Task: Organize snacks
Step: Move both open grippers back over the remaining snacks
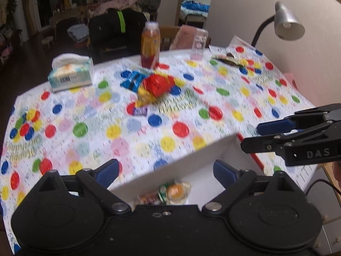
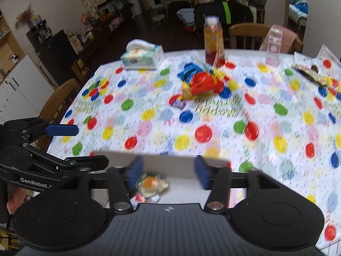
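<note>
Both grippers, left [image 1: 165, 171] and right [image 2: 168, 171], hover wide open and empty over the white box [image 1: 170, 162], with the snack pile [image 1: 153, 85] lying straight ahead mid-table, about equally near either.

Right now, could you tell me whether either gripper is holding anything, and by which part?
Nothing is held: the left gripper and right gripper are both open above the white box.

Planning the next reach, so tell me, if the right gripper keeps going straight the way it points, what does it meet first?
Probably the far wall of the white box, which rises directly ahead of the right gripper with its jaws open. If it passes above that rim, the snack pile mid-table comes next. Depth is blurry.
</note>
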